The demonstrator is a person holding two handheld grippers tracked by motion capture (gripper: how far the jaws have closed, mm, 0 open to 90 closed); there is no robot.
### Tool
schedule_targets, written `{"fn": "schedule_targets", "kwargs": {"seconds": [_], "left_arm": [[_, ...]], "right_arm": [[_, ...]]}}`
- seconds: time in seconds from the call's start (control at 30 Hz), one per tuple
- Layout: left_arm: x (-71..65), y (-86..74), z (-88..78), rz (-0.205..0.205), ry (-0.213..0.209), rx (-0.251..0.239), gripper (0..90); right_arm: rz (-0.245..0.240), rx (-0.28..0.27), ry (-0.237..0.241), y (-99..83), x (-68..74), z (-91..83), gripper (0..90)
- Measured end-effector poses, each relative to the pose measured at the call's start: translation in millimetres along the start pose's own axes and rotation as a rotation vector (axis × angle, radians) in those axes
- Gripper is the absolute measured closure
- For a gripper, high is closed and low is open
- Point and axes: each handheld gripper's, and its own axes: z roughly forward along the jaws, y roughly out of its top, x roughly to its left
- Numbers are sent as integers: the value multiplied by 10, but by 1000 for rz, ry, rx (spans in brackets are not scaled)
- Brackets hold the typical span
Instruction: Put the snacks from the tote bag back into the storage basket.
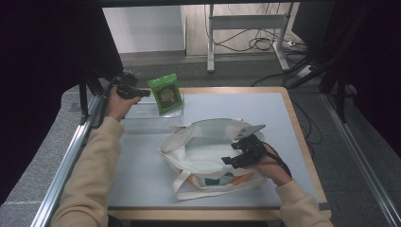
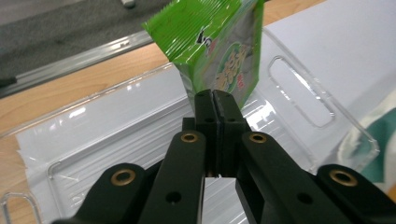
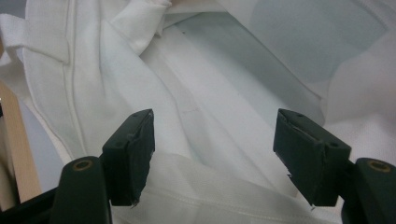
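A green snack packet (image 1: 165,94) stands tilted over a clear plastic tray (image 1: 142,116) at the table's far left. My left gripper (image 1: 142,93) is at its left side, shut on the packet's edge. In the left gripper view the two jaws meet at the left gripper's tip (image 2: 215,95), pinching the lower edge of the packet (image 2: 219,42) above the tray (image 2: 299,88). A white tote bag (image 1: 198,151) lies open mid-table. My right gripper (image 1: 228,160) hovers at the bag's right rim, open. In the right gripper view, the right gripper (image 3: 215,123) has only the bag's cloth (image 3: 210,70) beyond its wide jaws.
The grey table top (image 1: 265,113) has a wooden border and metal rails along both sides. The bag's handles (image 1: 189,191) trail toward the near edge. Beyond the table are a desk frame and cables on the floor (image 1: 255,42).
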Motion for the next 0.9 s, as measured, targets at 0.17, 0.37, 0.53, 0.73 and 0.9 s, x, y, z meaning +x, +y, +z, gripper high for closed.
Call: {"fn": "schedule_targets", "kwargs": {"seconds": [0.17,0.37,0.53,0.73,0.9], "left_arm": [[38,-21,102,-40,5,11,900],[27,-16,128,-53,10,6,900],[51,-20,189,-81,28,21,900],[71,-21,276,-97,24,26,900],[97,-23,361,-121,25,29,900]], "right_arm": [[2,-4,1,-3,-6,-11,291],[3,-4,1,-6,-11,-13,291],[0,-1,0,-6,-8,-6,290],[-1,-4,3,-4,-4,-9,290],[3,0,0,-7,-10,-5,290]]}}
